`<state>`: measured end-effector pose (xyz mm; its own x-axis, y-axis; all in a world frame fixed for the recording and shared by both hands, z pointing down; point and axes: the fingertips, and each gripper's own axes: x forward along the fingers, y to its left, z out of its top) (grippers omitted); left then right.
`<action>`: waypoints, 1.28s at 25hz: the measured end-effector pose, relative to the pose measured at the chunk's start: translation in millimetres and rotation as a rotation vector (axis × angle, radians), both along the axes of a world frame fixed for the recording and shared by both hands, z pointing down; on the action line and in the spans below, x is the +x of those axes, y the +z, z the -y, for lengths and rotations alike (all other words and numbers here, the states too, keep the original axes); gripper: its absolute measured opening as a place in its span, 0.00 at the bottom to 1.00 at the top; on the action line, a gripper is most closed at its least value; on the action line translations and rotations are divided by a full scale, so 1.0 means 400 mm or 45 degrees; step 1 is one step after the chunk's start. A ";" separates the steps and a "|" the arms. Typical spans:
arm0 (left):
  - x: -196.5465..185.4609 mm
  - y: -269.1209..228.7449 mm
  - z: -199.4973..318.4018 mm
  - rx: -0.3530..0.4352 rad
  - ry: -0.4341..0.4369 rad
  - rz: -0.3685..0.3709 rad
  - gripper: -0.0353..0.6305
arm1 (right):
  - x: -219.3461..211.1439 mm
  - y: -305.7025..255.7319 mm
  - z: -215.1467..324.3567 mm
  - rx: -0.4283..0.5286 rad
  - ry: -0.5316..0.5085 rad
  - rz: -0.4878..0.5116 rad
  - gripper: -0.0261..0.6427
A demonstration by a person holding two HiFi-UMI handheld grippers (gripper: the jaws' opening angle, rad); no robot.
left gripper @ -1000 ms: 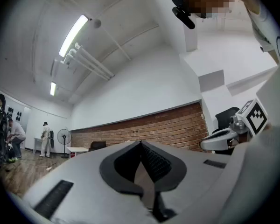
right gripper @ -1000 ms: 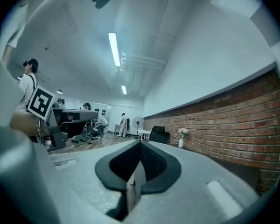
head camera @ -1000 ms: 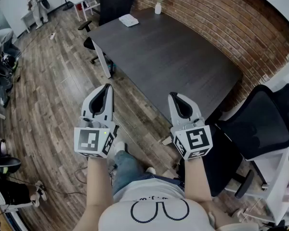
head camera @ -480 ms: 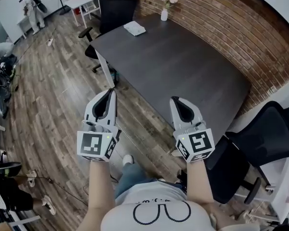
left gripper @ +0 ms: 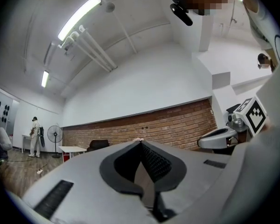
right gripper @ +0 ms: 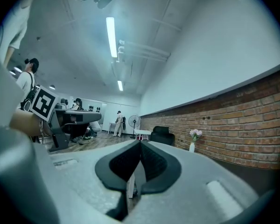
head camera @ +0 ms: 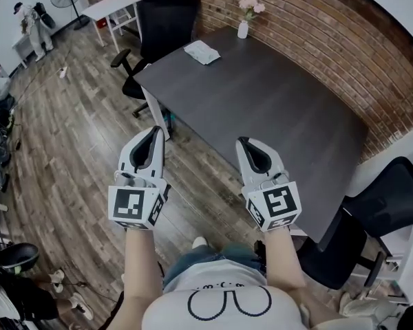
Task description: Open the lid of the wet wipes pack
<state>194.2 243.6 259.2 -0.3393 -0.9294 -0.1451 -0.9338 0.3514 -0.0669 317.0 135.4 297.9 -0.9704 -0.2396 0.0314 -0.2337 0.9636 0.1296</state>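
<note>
lying in head view only, wet wipes pack [head camera: 202, 52]; left gripper [head camera: 155, 126], right gripper [head camera: 243, 141] jaws closed

Person is wearing a white T-shirt [head camera: 224, 311] with a black outlined print, blue jeans [head camera: 217, 256] and a pale shoe [head camera: 199, 242]; the light-grey moulded left gripper [head camera: 155, 127] and matching right gripper [head camera: 242, 142] are each showing black ribbed jaw pads [left gripper: 154, 162] and a white cube [head camera: 132, 206] bearing black square markers.

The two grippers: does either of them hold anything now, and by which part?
Nothing is held. The left gripper and the right gripper are both shut and empty; the wet wipes pack lies untouched on the table.
</note>
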 end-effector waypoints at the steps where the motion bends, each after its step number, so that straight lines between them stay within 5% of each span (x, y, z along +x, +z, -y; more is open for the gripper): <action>1: -0.024 0.001 -0.001 0.006 0.000 -0.008 0.05 | -0.020 0.002 0.001 0.000 0.006 -0.009 0.03; 17: -0.358 0.094 0.083 -0.047 -0.039 -0.043 0.05 | -0.384 0.075 0.130 -0.052 -0.020 -0.008 0.03; 32: -0.850 0.106 0.491 -0.086 0.080 -0.067 0.05 | -0.825 0.075 0.507 -0.063 0.145 0.009 0.03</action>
<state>-145.7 47.4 301.6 -0.2856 -0.9561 -0.0650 -0.9567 0.2884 -0.0386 -13.1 -67.3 327.7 -0.9371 -0.3469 0.0389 -0.3431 0.9358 0.0805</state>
